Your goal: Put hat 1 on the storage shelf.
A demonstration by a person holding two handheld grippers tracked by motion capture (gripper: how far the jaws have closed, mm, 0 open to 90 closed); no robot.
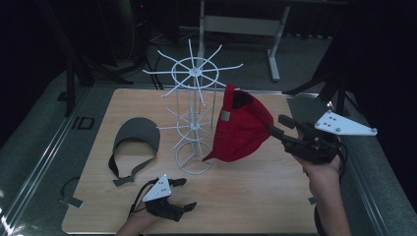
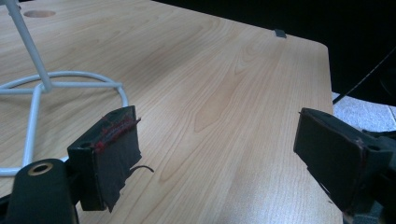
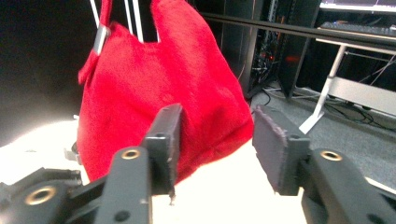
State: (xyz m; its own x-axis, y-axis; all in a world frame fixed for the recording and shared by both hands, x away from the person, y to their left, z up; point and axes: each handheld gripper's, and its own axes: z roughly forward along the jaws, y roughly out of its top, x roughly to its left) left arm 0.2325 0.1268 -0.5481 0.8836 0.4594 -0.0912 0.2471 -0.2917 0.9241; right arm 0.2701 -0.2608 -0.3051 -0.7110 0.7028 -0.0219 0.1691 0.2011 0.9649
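A red cap hangs by its back strap from a prong of the white wire rack standing mid-table. My right gripper is just right of the cap, jaws apart and pointing at its crown; in the right gripper view the red cap sits right behind the open right gripper, and I cannot tell whether the left jaw touches it. A grey visor lies flat left of the rack. My left gripper rests low near the front edge, open and holding nothing, with bare wood between its jaws.
The rack's ring base lies just left of the left gripper. The wooden tabletop ends close in front of both hands. A loose grey strap lies off the board's left side. A metal desk frame stands behind the table.
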